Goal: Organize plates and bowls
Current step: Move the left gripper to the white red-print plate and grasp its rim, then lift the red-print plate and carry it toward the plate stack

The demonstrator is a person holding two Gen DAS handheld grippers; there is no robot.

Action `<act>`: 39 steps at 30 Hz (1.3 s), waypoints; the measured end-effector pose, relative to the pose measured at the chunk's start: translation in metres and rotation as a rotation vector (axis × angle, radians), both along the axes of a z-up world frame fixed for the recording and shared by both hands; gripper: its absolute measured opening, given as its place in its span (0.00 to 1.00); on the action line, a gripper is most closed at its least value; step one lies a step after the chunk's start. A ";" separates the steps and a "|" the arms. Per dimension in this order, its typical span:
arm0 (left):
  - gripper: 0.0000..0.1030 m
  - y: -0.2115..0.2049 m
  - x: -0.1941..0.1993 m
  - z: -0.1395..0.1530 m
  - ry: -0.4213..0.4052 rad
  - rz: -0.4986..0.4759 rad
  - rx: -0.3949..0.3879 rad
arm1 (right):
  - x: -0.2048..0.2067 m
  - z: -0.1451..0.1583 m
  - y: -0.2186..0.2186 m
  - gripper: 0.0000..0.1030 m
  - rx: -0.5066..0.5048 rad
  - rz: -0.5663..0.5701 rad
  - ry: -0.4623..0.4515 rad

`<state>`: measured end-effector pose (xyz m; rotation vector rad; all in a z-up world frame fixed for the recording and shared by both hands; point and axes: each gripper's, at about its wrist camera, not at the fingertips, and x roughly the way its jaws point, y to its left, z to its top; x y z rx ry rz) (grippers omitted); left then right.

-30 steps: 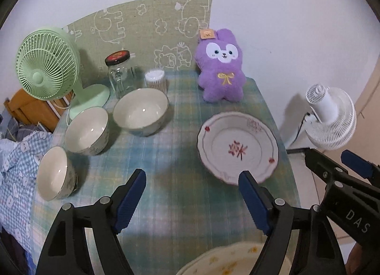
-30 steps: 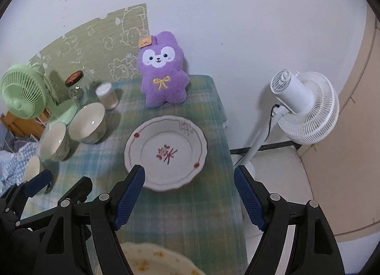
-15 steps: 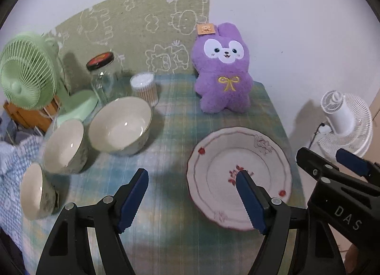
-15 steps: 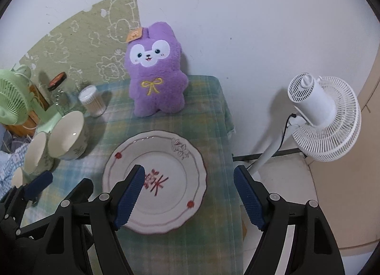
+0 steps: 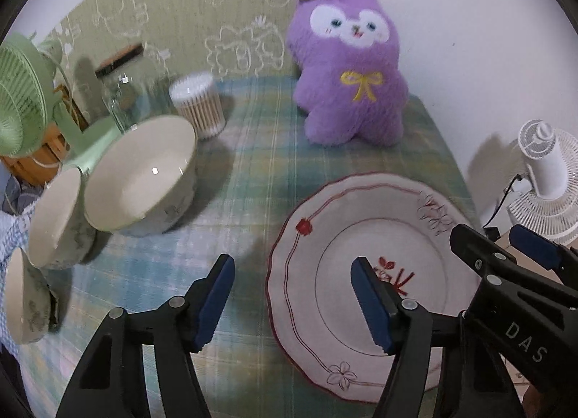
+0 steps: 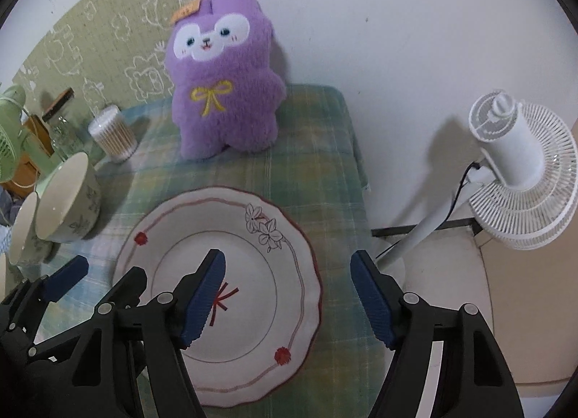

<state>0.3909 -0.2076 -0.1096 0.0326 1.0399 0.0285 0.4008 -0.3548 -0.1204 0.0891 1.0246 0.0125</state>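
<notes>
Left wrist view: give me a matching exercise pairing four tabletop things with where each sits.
Things:
1. plush toy
2. flower-pattern plate
3. cotton swab jar
4. largest bowl

Places:
A. under the inner fingers of both grippers
B. against the back wall, upright
C. left side, nearest the green fan's base
D. behind the bowls, beside the glass jar

Pairs: 1-B, 2-A, 3-D, 4-C

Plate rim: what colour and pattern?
White plate with a thin red scalloped rim line, red dots and outlined flowers; clearest in the right wrist view.
</notes>
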 end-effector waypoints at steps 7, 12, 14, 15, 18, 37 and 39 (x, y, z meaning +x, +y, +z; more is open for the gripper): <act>0.57 -0.002 0.006 -0.020 0.051 -0.003 0.009 | 0.008 -0.027 0.000 0.65 0.007 0.004 0.050; 0.49 -0.008 0.009 -0.024 0.055 -0.017 0.012 | 0.011 -0.038 -0.001 0.54 -0.008 0.009 0.084; 0.46 -0.007 0.011 -0.024 0.056 -0.011 0.017 | 0.013 -0.042 -0.001 0.49 -0.009 0.013 0.093; 0.43 -0.006 0.012 -0.025 0.057 -0.006 0.016 | 0.013 -0.043 -0.002 0.48 -0.002 0.015 0.093; 0.38 -0.004 0.013 -0.026 0.059 0.002 0.024 | 0.014 -0.043 0.000 0.42 -0.011 0.012 0.087; 0.36 -0.002 0.011 -0.026 0.042 0.001 0.018 | 0.013 -0.039 0.005 0.41 -0.036 -0.008 0.088; 0.36 -0.002 0.009 -0.024 0.038 -0.010 0.026 | 0.012 -0.036 0.007 0.41 -0.045 -0.002 0.086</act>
